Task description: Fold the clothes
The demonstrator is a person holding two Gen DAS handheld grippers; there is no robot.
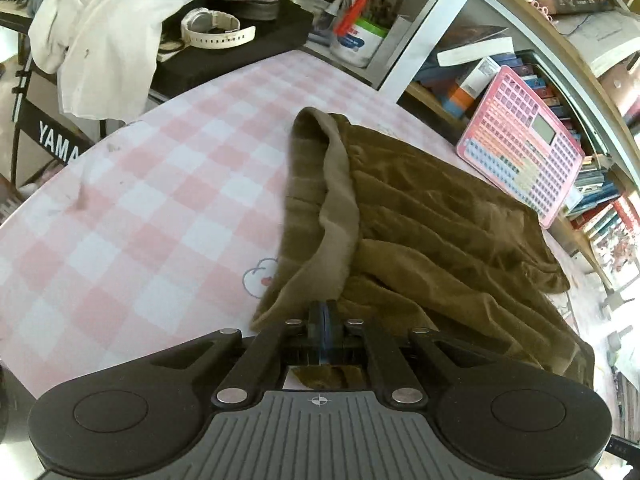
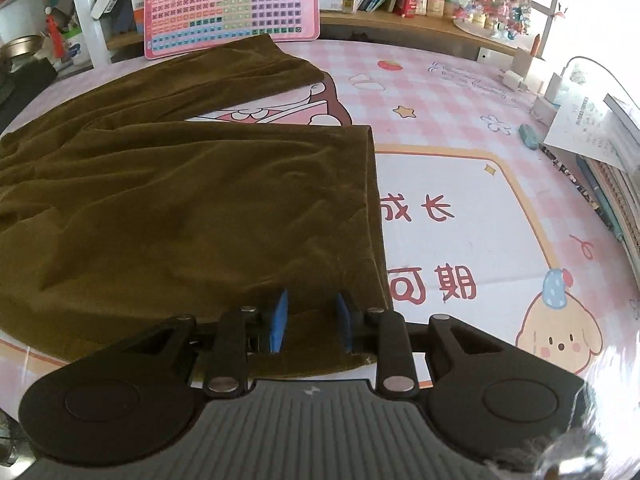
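- The olive-brown shorts (image 2: 192,200) lie spread on the worktop (image 2: 460,208), which is covered by a pink checked cartoon mat; the waistband end (image 1: 320,184) points toward the left side, and the two leg openings point toward the right.
- The left claw (image 1: 323,312) is pressed together on the near waistband corner, and the cloth rises in a ridge from that pinch. The bite looks thin, judging by how little fabric sits between the pads, so a quick lift could pull the band free and drop the corner.
- The right claw (image 2: 311,320) stands spread, with its blue pads (image 2: 280,320) either side of the near leg's hem corner (image 2: 372,312) and nothing yet pinched. If it closes here it may catch only the top layer, and the fold would then drag the lower layer askew.
- With one side lifted and the other loose, pulling could skew the shorts and bunch the wrinkled middle.
- The far leg (image 2: 248,68) lies splayed away from the near one, with its edge just beside the pink periodic-table board (image 2: 232,4), which leans against the shelf. A wide sweep of cloth might knock that board over.
- Books (image 2: 608,184) and small items at the right edge of the worktop are well apart from the shorts and seem a lesser risk.
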